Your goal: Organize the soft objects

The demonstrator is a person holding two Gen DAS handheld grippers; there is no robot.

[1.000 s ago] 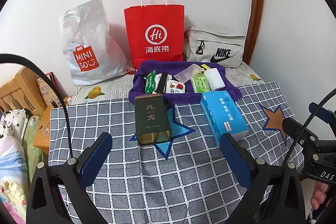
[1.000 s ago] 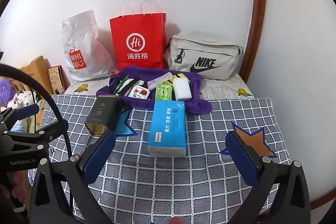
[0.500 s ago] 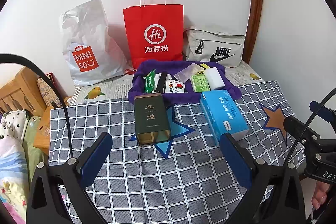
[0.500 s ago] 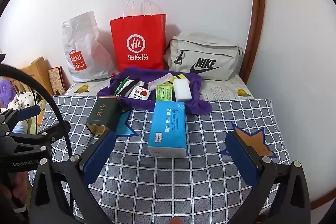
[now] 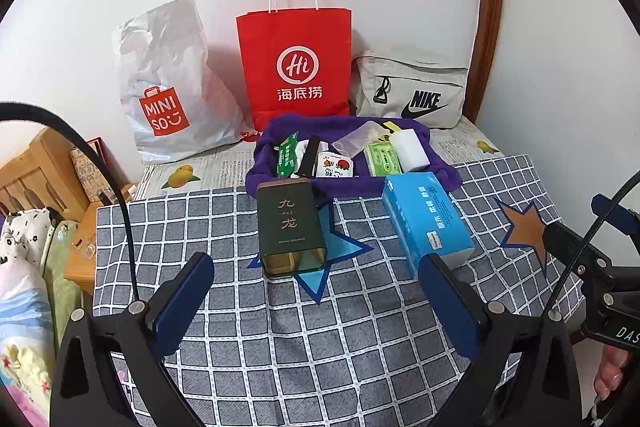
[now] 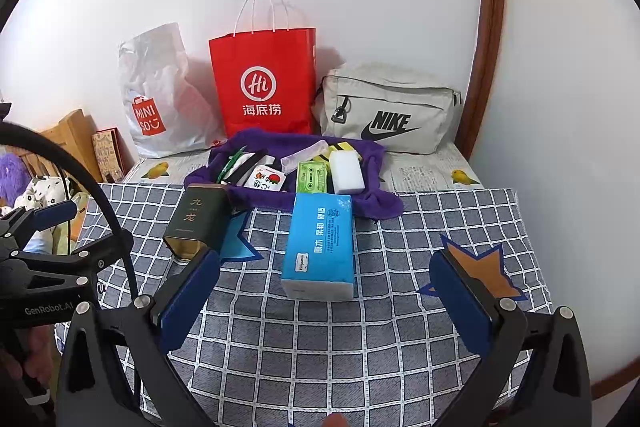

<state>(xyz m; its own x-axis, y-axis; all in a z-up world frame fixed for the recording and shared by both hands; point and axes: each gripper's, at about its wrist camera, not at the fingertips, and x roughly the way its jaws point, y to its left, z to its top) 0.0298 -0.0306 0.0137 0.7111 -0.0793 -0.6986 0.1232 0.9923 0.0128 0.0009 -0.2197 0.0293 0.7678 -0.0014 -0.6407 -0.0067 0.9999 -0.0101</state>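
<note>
Left tool [image 5: 314, 303] open, jaws spread wide, nothing between them, held above the near part of the checked cloth [image 5: 320, 347] covering the tabletop. Right tool [image 6: 326, 293] likewise open and empty, jaws wide apart, low over the same cloth. Blue tissue pack [image 6: 320, 243] lying flat on the cloth, long axis running away from the cameras, directly ahead of the right tool and to the right in the left wrist view [image 5: 426, 219]. Dark green tin [image 5: 290, 227] lying on its side left of the tissue pack, resting partly on a blue star patch [image 5: 340, 247]; the two well apart, not touching. Orange star patch [image 6: 478, 269] on the cloth at the right, partly hidden behind the right finger in the right wrist view. Purple towel [image 6: 372, 203] bunched at the far edge of the cloth, just behind tin and tissue pack, carrying several small items: white sponge block [image 6: 346, 173], green packet [image 6: 312, 177], strawberry-printed sachet [image 6: 266, 179], clear plastic piece [image 6: 304, 155], a green stick pack [image 5: 286, 155] and a black strip [image 6: 250, 167]. Behind the towel, against the white wall: white Miniso bag [image 5: 168, 83] at left, red paper bag [image 5: 296, 67] upright at centre, grey Nike pouch [image 5: 412, 91] at right. Printed paper with fruit pictures [image 5: 192, 175] under the bags. Part of a hand [image 5: 610, 373] visible at the lower right edge of the left wrist view.
</note>
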